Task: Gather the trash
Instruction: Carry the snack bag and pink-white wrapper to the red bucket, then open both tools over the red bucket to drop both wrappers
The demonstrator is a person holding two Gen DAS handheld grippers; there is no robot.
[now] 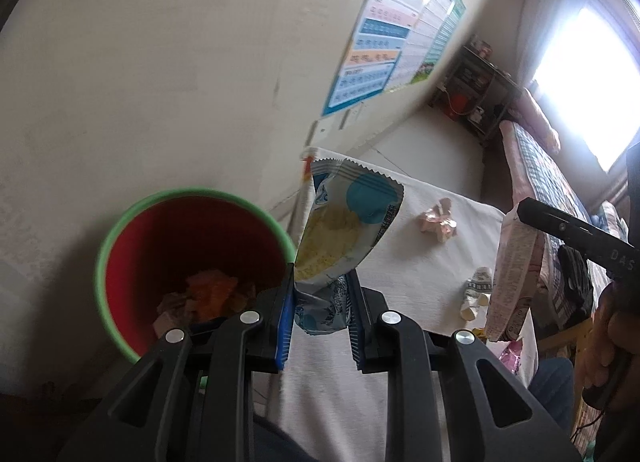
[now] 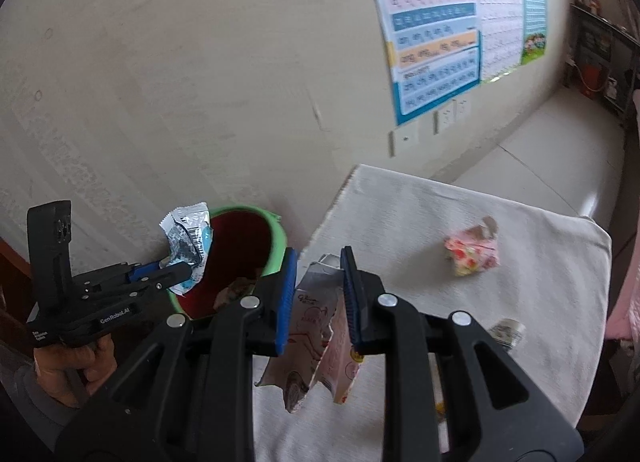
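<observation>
A white cloth-covered table [image 2: 460, 262] is taking up the right of the scene, with a red bin with a green rim [image 1: 120, 246] sitting to its left, against the pale wall [image 2: 200, 81]. The left gripper [image 1: 320, 302] is pinching a blue-and-yellow snack wrapper [image 1: 348, 217] beside the bin's rim; the right gripper [image 2: 320, 294] is pinching a pink-and-white wrapper [image 2: 316, 334] above the table's near left edge. To do this step well, each wrapper is probably best carried fully over the bin's mouth before the jaws are spread, since light foil is likely to drift and catch on the rim. Some scraps are already lying in the bin. A crumpled pink wrapper [image 2: 472, 252] is waiting at the far side of the cloth, and a small printed wrapper [image 2: 506, 332] is lying near the right edge. Posters [image 2: 436, 29] are hanging on the wall, and a shelf [image 1: 476, 89] is standing at the far end of the room.
</observation>
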